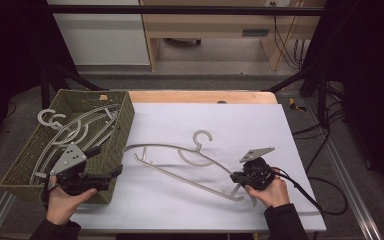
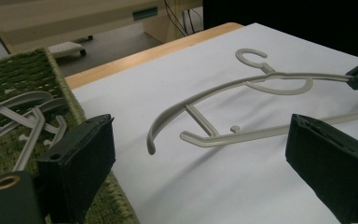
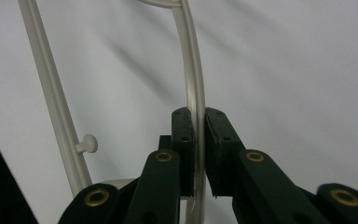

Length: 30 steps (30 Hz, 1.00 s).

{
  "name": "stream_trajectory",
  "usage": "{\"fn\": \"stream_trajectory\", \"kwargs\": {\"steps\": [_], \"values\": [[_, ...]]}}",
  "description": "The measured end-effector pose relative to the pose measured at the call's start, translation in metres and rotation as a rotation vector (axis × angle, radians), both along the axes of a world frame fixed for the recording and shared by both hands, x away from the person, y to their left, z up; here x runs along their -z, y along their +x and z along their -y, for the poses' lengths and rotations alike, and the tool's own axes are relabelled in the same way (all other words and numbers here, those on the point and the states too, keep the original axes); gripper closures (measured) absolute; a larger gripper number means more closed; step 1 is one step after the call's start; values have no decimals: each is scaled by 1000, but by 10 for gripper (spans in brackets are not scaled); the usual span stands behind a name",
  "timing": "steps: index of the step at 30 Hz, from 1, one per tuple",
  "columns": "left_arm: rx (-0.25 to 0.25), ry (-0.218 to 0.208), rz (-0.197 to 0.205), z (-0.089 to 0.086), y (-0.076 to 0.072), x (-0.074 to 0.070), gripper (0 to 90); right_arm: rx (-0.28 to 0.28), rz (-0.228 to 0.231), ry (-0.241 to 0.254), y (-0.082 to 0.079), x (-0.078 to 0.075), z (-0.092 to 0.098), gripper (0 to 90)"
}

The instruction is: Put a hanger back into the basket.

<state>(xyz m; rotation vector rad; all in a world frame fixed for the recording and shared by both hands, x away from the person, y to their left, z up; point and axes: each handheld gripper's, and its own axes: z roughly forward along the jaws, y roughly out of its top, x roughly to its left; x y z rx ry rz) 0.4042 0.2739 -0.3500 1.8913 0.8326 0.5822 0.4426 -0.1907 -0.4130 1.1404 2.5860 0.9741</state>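
Just to the right of the woven green basket (image 1: 122,131), a pale plastic hanger (image 1: 180,161) lies across a white sheet (image 1: 280,130) that covers the table, its hook pointing away from the person. The right gripper (image 3: 199,154) is clenched on the hanger's curved upper arm near the end farthest from the basket; in the right gripper view the thin bar runs straight up between the two black pads. That end looks raised off the sheet, while the end nearest the basket appears to hang low over it. The left gripper (image 1: 111,172) sits against the basket's near right corner, its jaws spread wide with nothing between them, facing the hanger. More hangers (image 1: 77,131) of the same kind lie stacked inside the basket. To do this step well, the grip should probably stay firm and square on the narrow bar so the hanger does not swivel, and the free end should clear the basket's right wall before it goes in; the hook could catch on the weave or on the stacked hangers. Beyond the basket, the table's wooden edge shows past the sheet, then a grey floor, light wood furniture and loose cables, with a dark metal frame around the table.
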Motion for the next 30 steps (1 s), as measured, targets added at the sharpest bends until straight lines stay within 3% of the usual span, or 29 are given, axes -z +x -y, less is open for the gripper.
{"fn": "stream_trajectory", "kwargs": {"steps": [3,10,11,13,17,22,30], "values": [[35,29,-26,7,2,-2,69,-46,23,-8,-5,-7,-1,832],[112,156,-78,36,13,-8,76,-106,26,-16,-13,-12,-7,832],[119,165,-80,40,15,-8,78,-132,32,-18,-13,-13,-6,832],[146,217,-94,50,21,-7,93,-133,26,-11,-14,-13,-7,832],[191,273,-124,66,29,-2,140,-166,31,-4,-17,-14,-8,832],[240,390,-148,81,38,9,274,-203,36,-10,-19,-14,-7,831],[290,454,-208,90,42,27,514,-240,32,-37,-21,-11,-13,831]]}}
